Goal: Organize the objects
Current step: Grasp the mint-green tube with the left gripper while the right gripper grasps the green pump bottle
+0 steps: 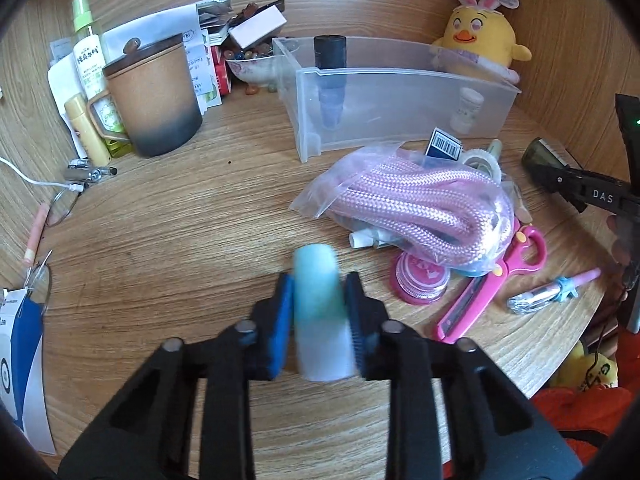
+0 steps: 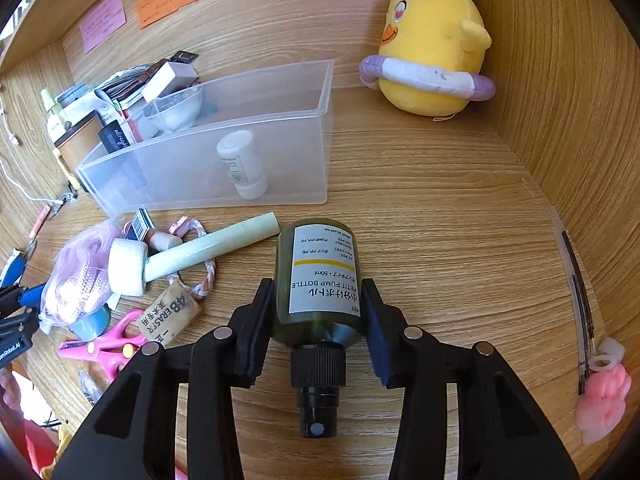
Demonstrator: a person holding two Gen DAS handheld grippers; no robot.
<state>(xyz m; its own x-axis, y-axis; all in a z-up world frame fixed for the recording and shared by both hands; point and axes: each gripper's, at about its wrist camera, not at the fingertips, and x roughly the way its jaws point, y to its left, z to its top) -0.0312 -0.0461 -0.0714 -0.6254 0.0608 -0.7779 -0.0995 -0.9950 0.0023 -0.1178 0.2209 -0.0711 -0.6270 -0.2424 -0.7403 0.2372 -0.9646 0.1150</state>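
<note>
From the left wrist, the left gripper (image 1: 318, 300) squeezed a blurry blue-and-white tube (image 1: 320, 312) on the wooden table (image 1: 180, 240), near the bag of pink rope (image 1: 420, 204).

From the right wrist, the right gripper (image 2: 318, 312) clasped a green pump bottle (image 2: 318, 280) lying before the clear plastic bin (image 2: 280, 160).

Each fisheye camera sits just behind its own hand-held gripper, looking steeply down along the fingers at the wooden worktop (image 1: 180, 240) from close range. Both face the back wall, the left view from further left. They share the clear bin (image 1: 396, 92) (image 2: 240, 152), the yellow plush chick (image 1: 480, 36) (image 2: 432, 52) and the pink scissors (image 1: 496, 280) (image 2: 112, 344).
</note>
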